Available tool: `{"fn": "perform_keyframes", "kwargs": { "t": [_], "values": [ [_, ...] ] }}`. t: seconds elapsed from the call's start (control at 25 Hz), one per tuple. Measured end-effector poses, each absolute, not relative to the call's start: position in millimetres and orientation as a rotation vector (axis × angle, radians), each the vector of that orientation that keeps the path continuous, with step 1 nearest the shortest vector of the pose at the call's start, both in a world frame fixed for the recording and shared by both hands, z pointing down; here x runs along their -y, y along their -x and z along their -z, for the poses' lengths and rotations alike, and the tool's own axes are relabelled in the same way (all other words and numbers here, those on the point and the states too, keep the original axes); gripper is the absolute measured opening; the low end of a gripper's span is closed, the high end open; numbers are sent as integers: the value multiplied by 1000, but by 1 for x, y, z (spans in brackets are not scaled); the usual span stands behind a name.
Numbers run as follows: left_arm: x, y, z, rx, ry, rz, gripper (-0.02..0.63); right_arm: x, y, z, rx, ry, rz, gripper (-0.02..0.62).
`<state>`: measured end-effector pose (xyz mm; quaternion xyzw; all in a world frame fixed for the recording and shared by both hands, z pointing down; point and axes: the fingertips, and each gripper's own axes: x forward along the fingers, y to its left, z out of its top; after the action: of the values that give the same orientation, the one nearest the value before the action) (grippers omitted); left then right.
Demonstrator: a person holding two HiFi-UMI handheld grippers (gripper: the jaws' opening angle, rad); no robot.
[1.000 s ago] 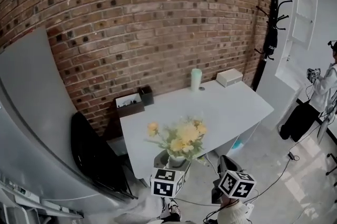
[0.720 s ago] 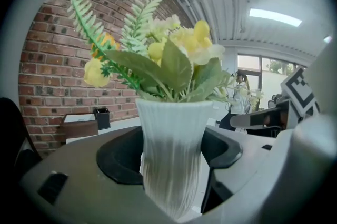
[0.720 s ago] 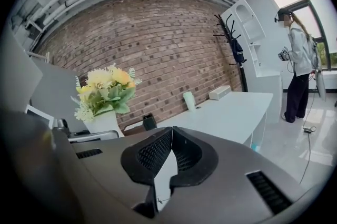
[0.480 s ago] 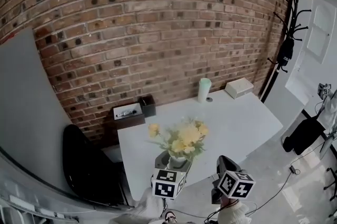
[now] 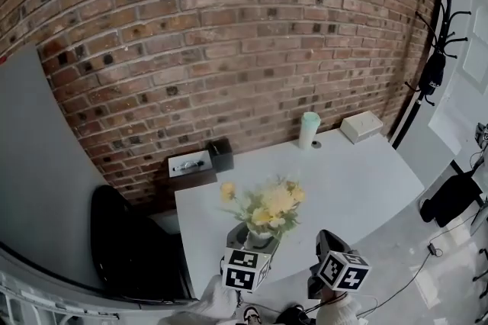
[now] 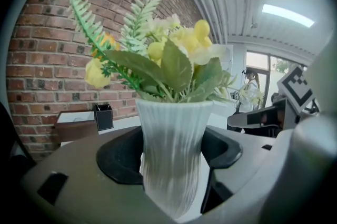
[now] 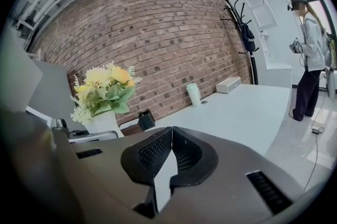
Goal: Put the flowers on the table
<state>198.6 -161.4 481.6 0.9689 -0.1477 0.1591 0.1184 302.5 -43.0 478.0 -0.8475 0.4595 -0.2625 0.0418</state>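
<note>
Yellow flowers with green fern leaves (image 5: 268, 203) stand in a ribbed white vase (image 6: 174, 139). My left gripper (image 5: 257, 241) is shut on the vase's lower body, holding it upright at the near edge of the white table (image 5: 358, 178). Whether the vase's base touches the table is hidden. In the left gripper view the black jaws press the vase from both sides. My right gripper (image 5: 326, 246) hangs just right of the vase, off the table's near edge. In the right gripper view its jaws (image 7: 170, 150) meet, shut on nothing, and the bouquet (image 7: 105, 90) shows to their left.
Along the brick wall the table carries a mint cup (image 5: 309, 130), a white box (image 5: 361, 126), a black pen holder (image 5: 222, 154) and a brown tray (image 5: 189, 167). A black chair (image 5: 126, 247) stands left of the table, a coat rack (image 5: 435, 64) right. A person (image 7: 310, 54) stands far right.
The head view has swung, so the table and wall slid right and look nearer. The vase stays in my left gripper at the near edge; the right gripper keeps its place.
</note>
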Motion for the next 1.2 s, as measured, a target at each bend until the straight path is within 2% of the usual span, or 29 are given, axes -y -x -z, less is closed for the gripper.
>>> {"fn": "perform_keyframes", "kwargs": {
  "t": [0.24,0.72,1.2],
  "values": [
    [176,-200,-488,499,-2837,-471,325,79,-317,-490,-1510,2529,831,25],
    [234,-220,-477,948,-2683,-391,325,190,-356,-480,-1971,2274,859,25],
    [240,-226,-489,1236,-2501,-364,325,234,-374,-483,-2272,2108,871,25]
  ]
}}
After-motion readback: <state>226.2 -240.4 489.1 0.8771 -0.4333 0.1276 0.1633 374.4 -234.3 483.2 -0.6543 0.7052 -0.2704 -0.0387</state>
